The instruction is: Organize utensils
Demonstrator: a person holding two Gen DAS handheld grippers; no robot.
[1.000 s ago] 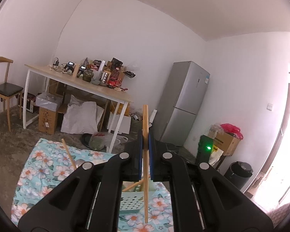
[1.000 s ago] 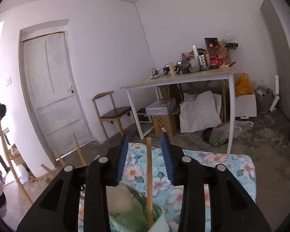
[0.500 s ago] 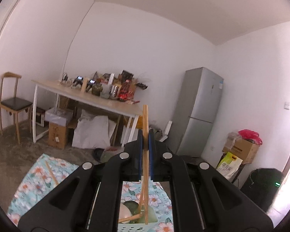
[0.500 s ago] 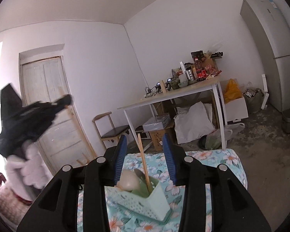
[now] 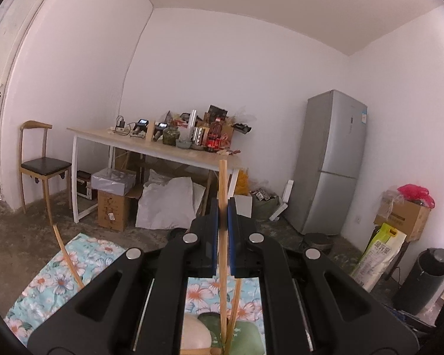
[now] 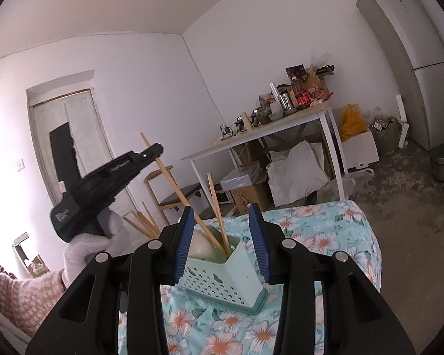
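My left gripper (image 5: 222,236) jaws clench a chopstick (image 5: 222,236), tip over the holder (image 6: 231,275). Right gripper (image 6: 223,247) jaws released, flanking the holder with room each side. Only the right view shows the bench edge (image 6: 367,230).

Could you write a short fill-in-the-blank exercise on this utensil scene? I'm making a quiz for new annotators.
1. The left gripper is shut on a wooden ____.
2. The pale green utensil holder stands on a cloth printed with ____.
3. Nothing sits between the right gripper's fingers, which are ____.
4. The grey fridge stands to the ____ of the cluttered table in the left wrist view.

Missing words: chopstick; flowers; open; right
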